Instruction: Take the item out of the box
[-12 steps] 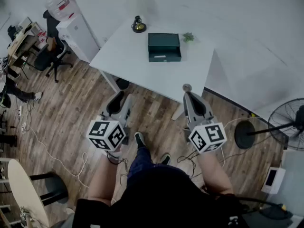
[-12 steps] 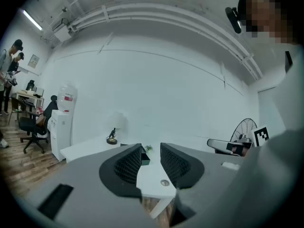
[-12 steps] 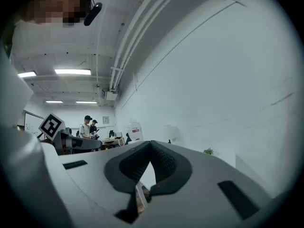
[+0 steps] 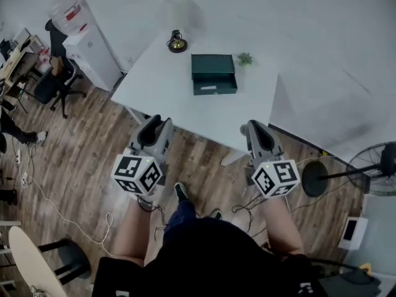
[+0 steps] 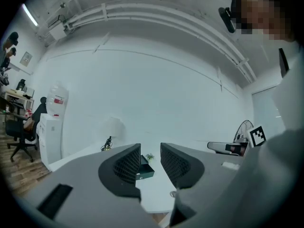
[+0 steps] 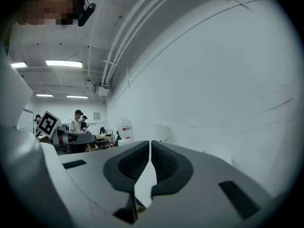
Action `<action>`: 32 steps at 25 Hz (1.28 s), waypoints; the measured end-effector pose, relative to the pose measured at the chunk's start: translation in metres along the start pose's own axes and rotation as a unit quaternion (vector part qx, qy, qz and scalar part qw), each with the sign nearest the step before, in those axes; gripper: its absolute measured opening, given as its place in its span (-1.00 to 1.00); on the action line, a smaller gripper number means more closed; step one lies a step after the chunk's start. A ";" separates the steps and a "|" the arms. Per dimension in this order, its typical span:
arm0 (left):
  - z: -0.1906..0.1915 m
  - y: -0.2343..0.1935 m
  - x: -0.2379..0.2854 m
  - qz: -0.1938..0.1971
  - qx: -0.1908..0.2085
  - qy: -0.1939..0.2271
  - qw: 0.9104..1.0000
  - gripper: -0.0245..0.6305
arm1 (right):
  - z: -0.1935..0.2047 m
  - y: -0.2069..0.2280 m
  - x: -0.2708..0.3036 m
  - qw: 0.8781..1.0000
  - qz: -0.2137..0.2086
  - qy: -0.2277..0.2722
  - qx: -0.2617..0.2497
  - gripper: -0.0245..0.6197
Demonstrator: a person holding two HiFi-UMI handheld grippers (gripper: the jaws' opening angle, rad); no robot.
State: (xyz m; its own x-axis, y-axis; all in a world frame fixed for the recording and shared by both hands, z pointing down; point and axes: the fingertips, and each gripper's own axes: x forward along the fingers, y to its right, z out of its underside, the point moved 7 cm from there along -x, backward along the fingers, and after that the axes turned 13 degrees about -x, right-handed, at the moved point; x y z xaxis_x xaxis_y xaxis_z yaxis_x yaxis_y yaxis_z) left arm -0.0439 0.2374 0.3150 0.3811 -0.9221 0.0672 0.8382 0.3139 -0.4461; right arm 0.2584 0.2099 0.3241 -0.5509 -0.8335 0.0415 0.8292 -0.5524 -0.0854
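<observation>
A dark green box with a front drawer sits on the white table, well ahead of both grippers. In the left gripper view the box shows small and far off, in the gap between the jaws. My left gripper hovers over the floor at the table's near edge, open and empty. My right gripper is level with it at the near right edge, its jaws shut on nothing. The right gripper points at the white wall. What lies inside the box is hidden.
A brass desk lamp and a small plant stand on the table beside the box. A water dispenser and office chair are at left, a floor fan at right. Cables trail over the wooden floor. Two people stand far off.
The table and box have come closer in the head view. Both grippers have moved forward up to the table's near edge. Their jaws look unchanged.
</observation>
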 end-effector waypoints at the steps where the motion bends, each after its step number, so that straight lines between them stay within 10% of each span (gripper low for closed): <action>1: -0.006 -0.011 0.008 0.007 -0.001 0.000 1.000 -0.55 | -0.001 0.004 0.012 1.000 0.001 -0.008 -0.003 -0.82; 18: -0.055 -0.178 0.080 0.028 0.003 -0.023 0.999 -0.44 | 0.014 0.037 0.182 0.983 0.001 -0.143 -0.116 -0.62; 32: -0.041 -0.193 0.161 -0.043 0.008 -0.066 0.997 -0.44 | 0.103 0.111 0.305 0.953 -0.172 -0.218 -0.117 -0.62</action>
State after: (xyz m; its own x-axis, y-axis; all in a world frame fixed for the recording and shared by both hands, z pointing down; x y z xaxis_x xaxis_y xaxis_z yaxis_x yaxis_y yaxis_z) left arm -0.1607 0.0189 0.3750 0.3553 -0.9080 0.2222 0.8752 0.2397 -0.4202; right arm 0.1922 -0.1066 0.4298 -0.6529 -0.5572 0.5131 0.5346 -0.8189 -0.2089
